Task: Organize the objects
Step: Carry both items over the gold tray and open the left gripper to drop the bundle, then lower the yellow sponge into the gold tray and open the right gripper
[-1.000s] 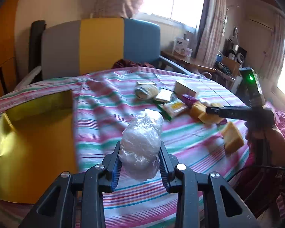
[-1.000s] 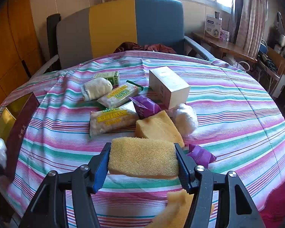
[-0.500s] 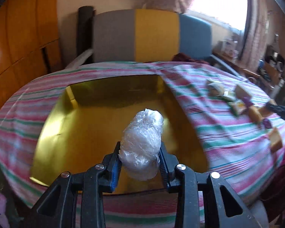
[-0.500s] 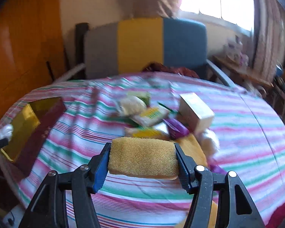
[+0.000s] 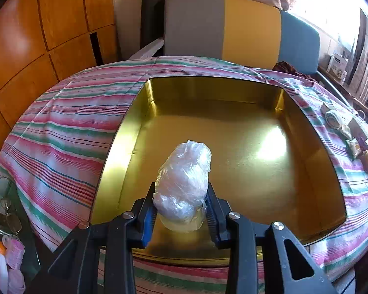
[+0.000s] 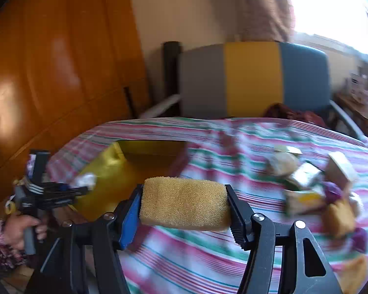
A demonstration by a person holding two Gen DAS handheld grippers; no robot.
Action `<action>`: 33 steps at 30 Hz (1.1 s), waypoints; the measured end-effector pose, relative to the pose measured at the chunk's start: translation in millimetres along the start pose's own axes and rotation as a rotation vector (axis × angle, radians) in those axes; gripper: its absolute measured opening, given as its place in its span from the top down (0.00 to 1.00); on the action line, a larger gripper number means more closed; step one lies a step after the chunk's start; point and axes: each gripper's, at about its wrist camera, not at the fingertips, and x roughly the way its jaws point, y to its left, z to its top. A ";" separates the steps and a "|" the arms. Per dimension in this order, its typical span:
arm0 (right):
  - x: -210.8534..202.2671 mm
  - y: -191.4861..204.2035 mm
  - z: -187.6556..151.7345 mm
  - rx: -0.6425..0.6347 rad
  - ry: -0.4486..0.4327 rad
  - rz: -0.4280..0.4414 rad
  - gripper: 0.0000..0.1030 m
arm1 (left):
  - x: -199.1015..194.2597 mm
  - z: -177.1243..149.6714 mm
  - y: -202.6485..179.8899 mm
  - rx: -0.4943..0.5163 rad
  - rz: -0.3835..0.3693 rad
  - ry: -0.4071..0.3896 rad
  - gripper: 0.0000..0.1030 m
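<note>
My left gripper (image 5: 181, 210) is shut on a clear plastic bag bundle (image 5: 184, 178) and holds it over the near part of a large gold box (image 5: 132, 132) that lies open on the striped tablecloth. My right gripper (image 6: 184, 208) is shut on a yellow sponge (image 6: 184, 203) and holds it above the cloth, to the right of the gold box (image 6: 103, 171). The left gripper (image 6: 71, 191) with the plastic bag bundle (image 6: 84, 180) also shows at the left of the right wrist view.
Several loose items lie in a pile at the table's right: a white carton (image 6: 341, 169), snack packets (image 6: 304, 176), more yellow sponges (image 6: 338, 218) and purple wrappers (image 6: 331, 191). A grey, yellow and blue chair (image 5: 233, 29) stands behind the table. Wooden panels (image 5: 36, 36) line the left wall.
Both grippers have swung left. The left one has carried the plastic bundle from over the cloth to over the gold box. The right one, still holding the sponge, now faces the box.
</note>
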 end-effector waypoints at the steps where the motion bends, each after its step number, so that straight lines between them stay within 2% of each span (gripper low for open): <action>1: 5.0 9.7 1.1 -0.003 0.006 0.021 0.38 | 2.7 -1.1 1.8 -0.001 0.013 0.009 0.65; 9: 46.2 61.8 1.9 0.008 0.064 0.132 0.38 | 18.3 -2.7 14.6 -0.091 0.031 0.112 0.64; 12: 54.4 72.1 -0.2 0.001 0.083 0.145 0.37 | 16.4 -2.4 20.0 -0.135 0.046 0.132 0.56; 15: 60.0 78.0 -3.4 -0.003 0.105 0.157 0.37 | 9.1 -0.1 25.7 -0.172 0.046 0.129 0.51; 17: 64.4 81.5 -5.4 -0.009 0.118 0.163 0.37 | 1.6 1.4 25.4 -0.180 0.052 0.117 0.44; 23: 81.9 89.9 -5.9 -0.026 0.166 0.176 0.37 | -36.7 16.8 43.3 -0.291 -0.012 -0.038 0.44; 28: 105.3 104.3 -6.8 -0.031 0.223 0.206 0.37 | -71.3 21.7 66.9 -0.388 0.031 -0.224 0.43; 30: 117.6 111.1 -7.9 -0.029 0.257 0.213 0.37 | -75.2 21.1 74.3 -0.420 0.038 -0.254 0.40; 33: 133.4 120.7 -11.3 -0.029 0.301 0.206 0.37 | -72.6 22.2 80.6 -0.442 0.032 -0.256 0.40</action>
